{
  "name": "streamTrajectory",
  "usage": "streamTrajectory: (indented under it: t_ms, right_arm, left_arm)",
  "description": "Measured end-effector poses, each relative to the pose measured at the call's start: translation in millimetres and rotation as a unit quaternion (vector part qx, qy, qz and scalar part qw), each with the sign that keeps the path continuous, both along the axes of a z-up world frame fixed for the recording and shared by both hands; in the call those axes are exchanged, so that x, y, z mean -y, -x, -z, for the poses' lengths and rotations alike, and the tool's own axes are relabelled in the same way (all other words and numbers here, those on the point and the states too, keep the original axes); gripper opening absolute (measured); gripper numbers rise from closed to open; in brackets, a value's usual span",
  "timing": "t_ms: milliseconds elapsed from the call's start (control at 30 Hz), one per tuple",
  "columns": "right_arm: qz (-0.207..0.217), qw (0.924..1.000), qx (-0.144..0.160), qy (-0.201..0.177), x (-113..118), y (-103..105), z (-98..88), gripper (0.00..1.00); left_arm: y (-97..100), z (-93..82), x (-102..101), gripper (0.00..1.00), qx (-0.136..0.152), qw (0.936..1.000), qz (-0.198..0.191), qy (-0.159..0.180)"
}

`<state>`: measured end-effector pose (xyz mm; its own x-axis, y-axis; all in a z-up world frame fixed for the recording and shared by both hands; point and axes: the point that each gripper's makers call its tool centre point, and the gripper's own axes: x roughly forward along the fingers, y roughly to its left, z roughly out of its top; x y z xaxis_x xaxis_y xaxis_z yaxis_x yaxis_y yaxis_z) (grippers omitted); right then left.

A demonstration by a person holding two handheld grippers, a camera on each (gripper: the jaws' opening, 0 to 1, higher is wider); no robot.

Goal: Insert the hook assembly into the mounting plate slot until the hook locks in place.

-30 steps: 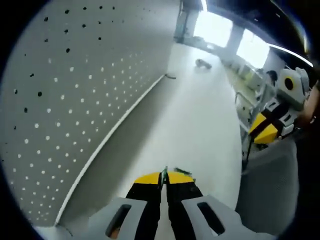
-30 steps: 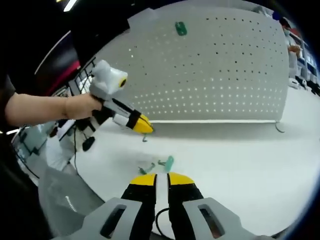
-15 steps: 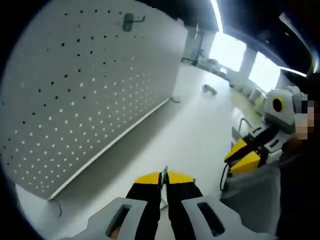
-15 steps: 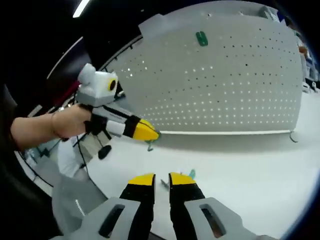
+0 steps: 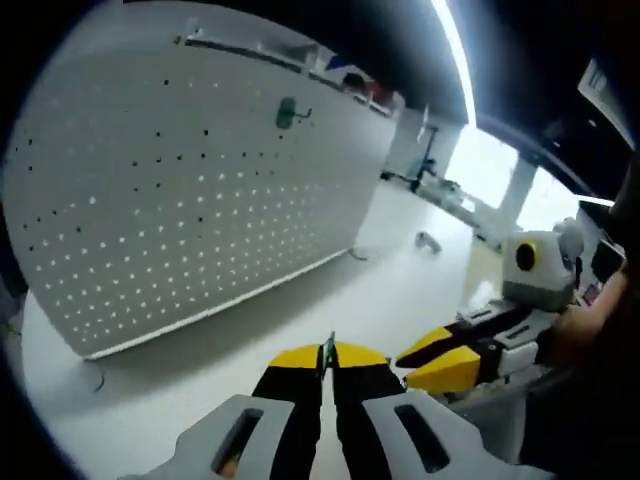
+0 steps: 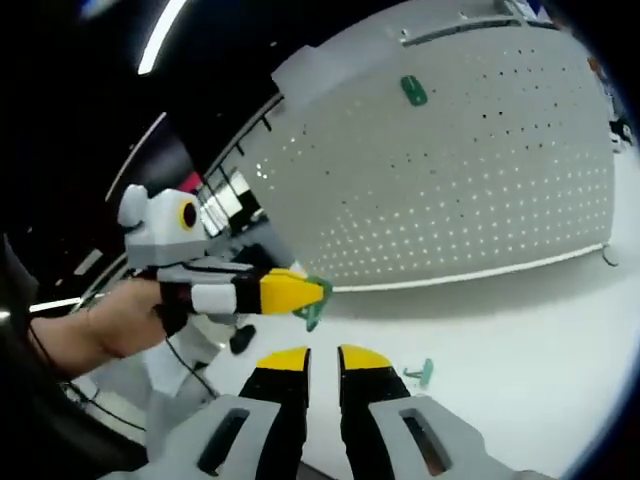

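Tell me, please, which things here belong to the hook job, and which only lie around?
Job:
pegboard
green hook held in the left gripper
green hook on the board
right gripper, empty

Lying around:
spare green hook on the white table
small grey object far off

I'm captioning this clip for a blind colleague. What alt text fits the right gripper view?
The left tool, held in a person's hand, grips a green hook before a white pegboard that already carries another green hook. The right tool rises below, slightly open, with a third green hook on the white table.
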<state>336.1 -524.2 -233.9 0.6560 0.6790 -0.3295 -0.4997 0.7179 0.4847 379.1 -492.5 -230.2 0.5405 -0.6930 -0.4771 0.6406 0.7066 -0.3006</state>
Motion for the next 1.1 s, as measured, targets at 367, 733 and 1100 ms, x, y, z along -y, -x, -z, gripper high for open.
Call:
streamTrajectory:
  t_ms: [367,733,1100]
  right_arm:
    - [0.008,0.9993,0.001,-0.036,-10.3,-9.9,-17.2,0.08]
    - [0.01,0.9983,-0.004,-0.057,-13.2,-16.5,-25.2,0.06]
    - [-0.002,0.9974,0.0,-0.073,-16.2,-14.7,-35.6,0.01]
  left_arm:
    - [6.9,-17.4,7.5,0.02,0.017,0.9966,-0.042,0.068]
    - [10.6,-25.9,2.9,0.02,0.013,0.9874,-0.094,0.127]
    - [14.4,-32.1,0.8,0.02,0.011,0.9794,-0.117,0.164]
